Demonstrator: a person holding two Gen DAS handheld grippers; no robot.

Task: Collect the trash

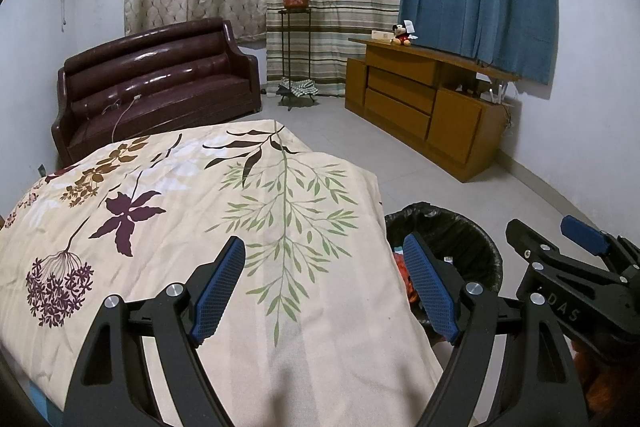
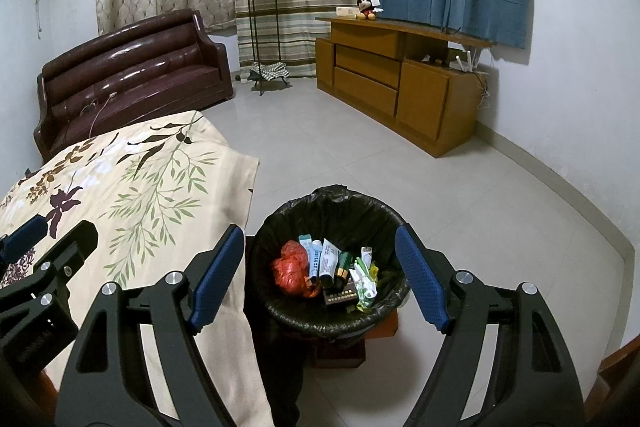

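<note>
A bin with a black liner [image 2: 280, 223] stands on the floor beside the table and holds several pieces of trash: a crumpled red bag [image 2: 290, 267], white and blue tubes [image 2: 326, 259], a small dark box [image 2: 340, 297] and green-white wrappers [image 2: 366, 279]. My right gripper [image 2: 320, 267] hovers above the bin, open and empty. My left gripper [image 1: 324, 283] is open and empty over the flowered tablecloth [image 1: 180, 211]. In the left wrist view the bin [image 1: 460, 227] and my right gripper [image 1: 560, 239] show at the right.
A dark red leather sofa [image 1: 160, 83] stands behind the table. A plant stand [image 1: 296, 39] with a potted plant is by the curtains. A wooden cabinet [image 2: 400, 83] with a plush toy lines the right wall. Pale tiled floor [image 2: 360, 155] lies between.
</note>
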